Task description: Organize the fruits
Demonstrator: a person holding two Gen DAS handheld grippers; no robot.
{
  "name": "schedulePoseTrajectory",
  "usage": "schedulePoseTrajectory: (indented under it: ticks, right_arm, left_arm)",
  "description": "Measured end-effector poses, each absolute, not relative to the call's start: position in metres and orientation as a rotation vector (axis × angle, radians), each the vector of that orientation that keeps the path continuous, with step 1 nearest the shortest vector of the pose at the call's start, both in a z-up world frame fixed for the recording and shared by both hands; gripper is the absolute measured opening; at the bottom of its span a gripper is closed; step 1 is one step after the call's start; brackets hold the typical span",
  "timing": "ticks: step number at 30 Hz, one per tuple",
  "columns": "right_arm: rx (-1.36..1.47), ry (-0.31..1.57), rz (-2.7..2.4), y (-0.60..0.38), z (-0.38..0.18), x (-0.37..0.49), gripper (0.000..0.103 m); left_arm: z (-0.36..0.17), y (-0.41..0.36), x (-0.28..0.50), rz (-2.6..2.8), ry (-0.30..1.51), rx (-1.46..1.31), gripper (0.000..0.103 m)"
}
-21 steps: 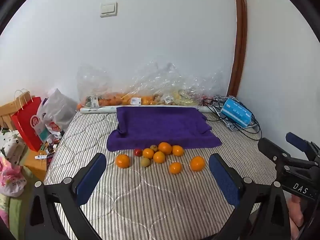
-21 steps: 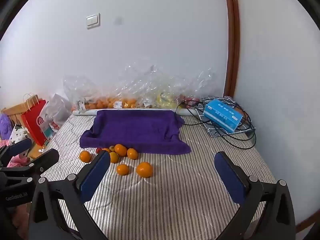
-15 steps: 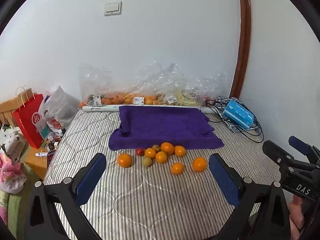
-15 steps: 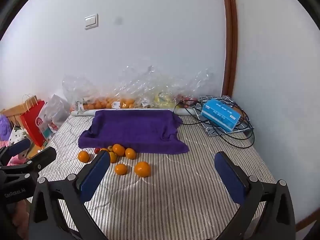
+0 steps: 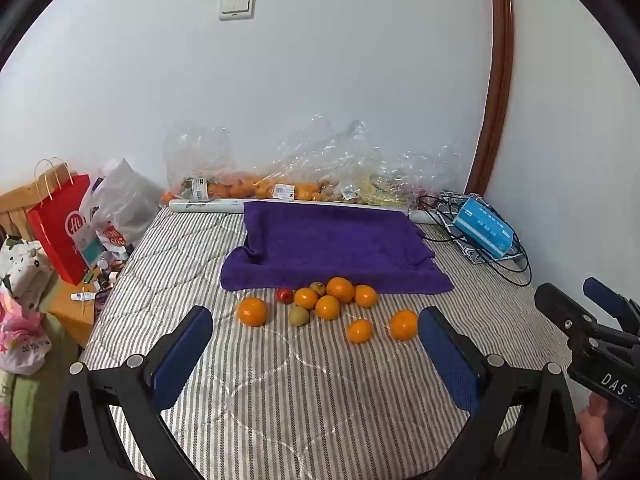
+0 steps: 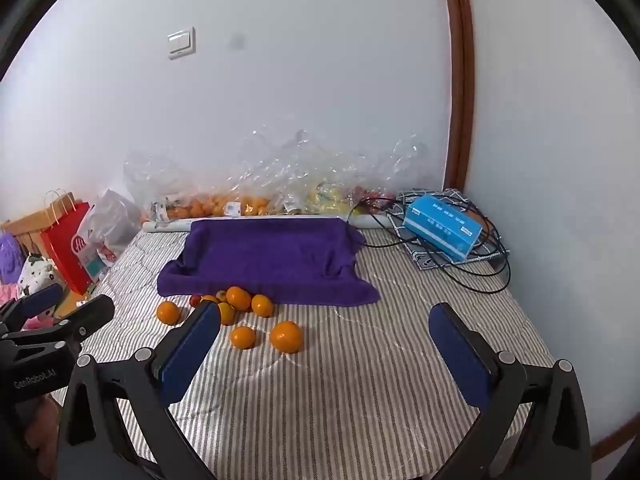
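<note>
Both grippers hang over the striped bed [image 5: 304, 392], tilted down toward the fruit. The left gripper [image 5: 316, 344] has its blue fingers [image 5: 182, 354] spread as wide as they go, with nothing between them but bedding. The right gripper [image 6: 326, 344] is the same: fingers [image 6: 460, 354] fully apart, holding nothing.

The fruit sits in a loose scatter on the bed, just in front of the near edge of a purple towel [image 5: 332, 244]. Most are oranges [image 5: 340, 289], bunched close together and touching. Among them lie a small red fruit [image 5: 285, 295] and a greenish-brown one [image 5: 299, 315]. One orange [image 5: 252, 311] lies off to the left of the bunch, and two more [image 5: 403, 324] lie nearer the grippers on the right side.

Behind the towel, against the wall, are crumpled clear bags [image 5: 320, 168] with more fruit inside. A blue box [image 5: 482, 232] rests on a tangle of black cable at the right corner. A red paper bag [image 5: 62, 224] stands beside the bed on the left.
</note>
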State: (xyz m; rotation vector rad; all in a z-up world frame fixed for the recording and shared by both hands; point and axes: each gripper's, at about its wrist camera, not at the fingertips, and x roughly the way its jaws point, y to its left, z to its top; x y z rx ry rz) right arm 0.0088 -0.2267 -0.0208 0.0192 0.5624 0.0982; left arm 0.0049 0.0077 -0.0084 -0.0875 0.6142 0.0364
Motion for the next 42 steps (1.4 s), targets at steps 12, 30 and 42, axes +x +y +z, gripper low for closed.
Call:
schedulePoseTrajectory:
  ticks: [12,30,42]
  right_arm:
    - [0.02,0.561,0.099,-0.226,-0.024,0.007,0.103]
    - [0.007,0.541,0.118,-0.222,-0.021,0.002,0.103]
    - [0.006,0.541,0.128,-0.216,-0.024,0.0,0.103]
  left_arm:
    - [-0.01,0.009,0.006,0.041,0.62,-0.091,0.103]
    - [-0.009,0.014,0.002,0.051,0.609,-0.09,0.103]
    - [-0.009,0.013,0.002,0.056,0.614,-0.085,0.103]
